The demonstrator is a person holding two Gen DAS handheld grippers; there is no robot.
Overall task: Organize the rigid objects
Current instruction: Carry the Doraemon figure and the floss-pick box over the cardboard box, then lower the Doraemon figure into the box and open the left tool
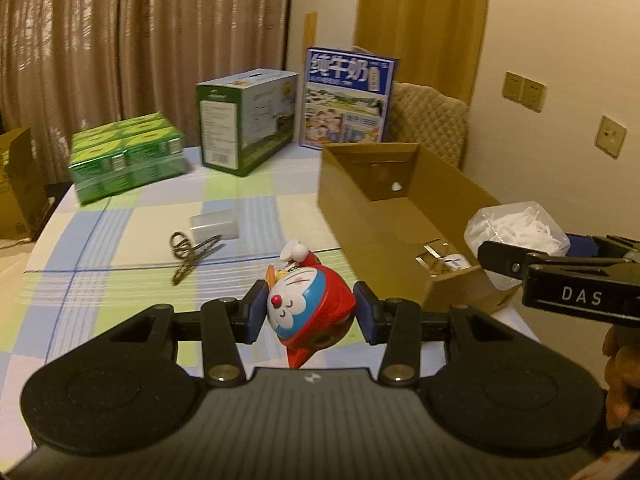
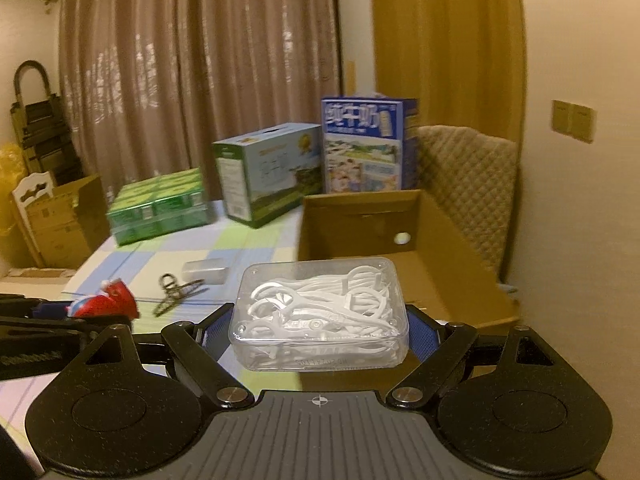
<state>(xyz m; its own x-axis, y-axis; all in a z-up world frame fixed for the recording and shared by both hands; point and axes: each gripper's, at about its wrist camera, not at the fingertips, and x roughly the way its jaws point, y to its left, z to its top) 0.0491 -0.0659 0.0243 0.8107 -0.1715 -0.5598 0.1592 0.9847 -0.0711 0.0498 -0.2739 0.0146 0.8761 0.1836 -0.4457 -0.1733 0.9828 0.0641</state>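
My left gripper [image 1: 310, 314] is shut on a red and blue Doraemon toy [image 1: 310, 304], held above the checked tablecloth. My right gripper [image 2: 320, 330] is shut on a clear plastic box of white floss picks [image 2: 320, 312], held over the near end of an open brown cardboard box [image 2: 444, 256]. In the left wrist view the floss box [image 1: 516, 236] and the right gripper [image 1: 552, 268] hang at the near right corner of the cardboard box [image 1: 356, 204], which holds small metal items [image 1: 440, 258]. The toy also shows in the right wrist view [image 2: 106, 302].
Metal scissors [image 1: 192, 250] and a small translucent case [image 1: 214, 222] lie on the table's middle. Green drink packs [image 1: 128, 156], a green-white carton [image 1: 248, 116] and a blue milk carton [image 1: 346, 100] stand at the back. A padded chair [image 1: 432, 120] stands behind the box.
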